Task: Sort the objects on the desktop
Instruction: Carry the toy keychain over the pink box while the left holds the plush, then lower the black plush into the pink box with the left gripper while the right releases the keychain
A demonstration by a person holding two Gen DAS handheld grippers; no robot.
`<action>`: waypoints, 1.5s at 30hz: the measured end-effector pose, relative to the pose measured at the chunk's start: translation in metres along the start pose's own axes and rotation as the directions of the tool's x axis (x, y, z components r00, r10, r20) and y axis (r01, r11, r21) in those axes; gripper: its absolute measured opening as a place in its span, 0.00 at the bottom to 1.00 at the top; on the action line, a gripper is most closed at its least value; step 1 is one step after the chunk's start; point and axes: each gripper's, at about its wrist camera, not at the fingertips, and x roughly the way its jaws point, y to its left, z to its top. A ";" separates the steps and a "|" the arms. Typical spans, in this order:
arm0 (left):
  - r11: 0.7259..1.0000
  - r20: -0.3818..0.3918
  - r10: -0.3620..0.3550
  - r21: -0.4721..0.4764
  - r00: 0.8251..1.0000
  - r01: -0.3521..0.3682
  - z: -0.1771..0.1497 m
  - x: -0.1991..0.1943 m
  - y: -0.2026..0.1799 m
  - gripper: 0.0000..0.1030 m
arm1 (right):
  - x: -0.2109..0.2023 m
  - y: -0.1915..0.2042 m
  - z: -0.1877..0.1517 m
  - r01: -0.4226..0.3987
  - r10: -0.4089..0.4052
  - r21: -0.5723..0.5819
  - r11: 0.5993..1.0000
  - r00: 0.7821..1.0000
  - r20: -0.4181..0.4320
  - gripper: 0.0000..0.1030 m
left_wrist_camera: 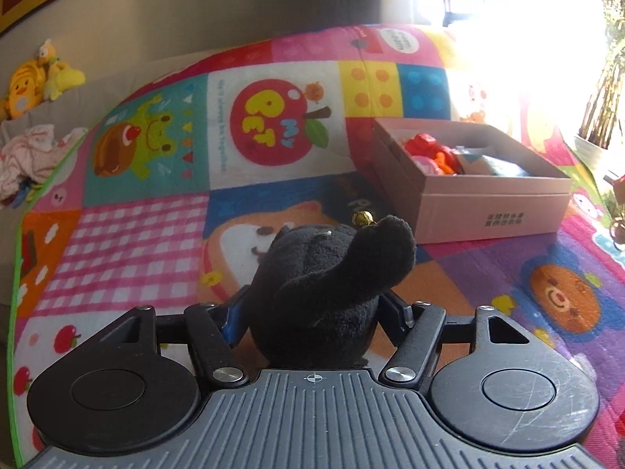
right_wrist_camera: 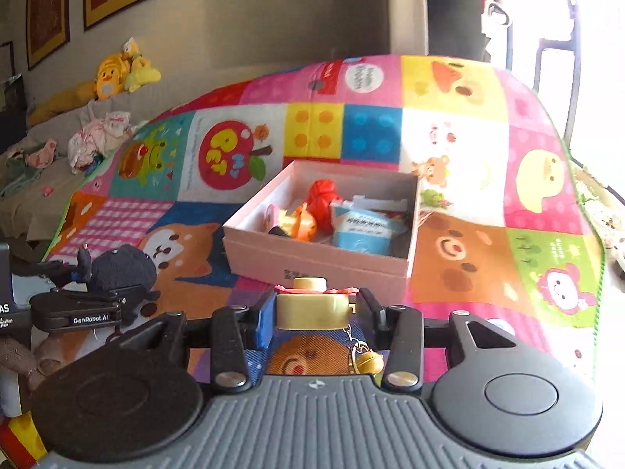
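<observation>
While L gripper (right_wrist_camera: 84, 293) marked "GenRobot.AI" pinches black plush (left_wrist_camera: 328, 285), R gripper (right_wrist_camera: 312, 308) pinches cream charm (right_wrist_camera: 312, 306).

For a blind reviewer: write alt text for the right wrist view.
The right gripper clamps a cream toy block with a dangling bell, just short of an open pink box holding toys on a colourful cartoon mat. At left, the left gripper holds a black plush.

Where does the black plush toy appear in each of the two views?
Left wrist view: the black plush toy is at lower centre, gripped between the left gripper fingers.
Right wrist view: it sits at the left edge, mid-height.
Shared landmark: the pink cardboard box of toys.
</observation>
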 end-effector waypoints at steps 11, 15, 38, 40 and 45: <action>0.978 0.230 -0.203 0.091 0.952 0.187 0.131 -0.014 -0.060 0.69 | -0.072 -0.045 0.016 0.021 -0.050 0.122 0.992 0.969 0.243 0.41; 0.961 0.217 -0.276 0.046 0.936 0.273 0.161 0.019 -0.083 0.69 | -0.069 -0.047 0.013 0.023 -0.052 0.119 0.993 0.968 0.247 0.41; 0.951 0.051 -0.307 0.052 0.950 0.305 0.096 0.055 -0.074 0.92 | -0.018 -0.044 0.043 0.041 -0.055 0.084 0.996 0.986 0.160 0.41; 0.948 0.058 -0.316 0.046 0.947 0.314 0.084 0.047 -0.072 0.94 | -0.005 -0.040 0.063 0.021 -0.033 0.076 0.997 0.988 0.154 0.41; 0.942 0.037 -0.336 -0.007 0.941 0.337 0.056 0.036 -0.061 0.97 | 0.054 -0.026 0.125 -0.046 0.039 0.090 0.995 0.996 0.074 0.41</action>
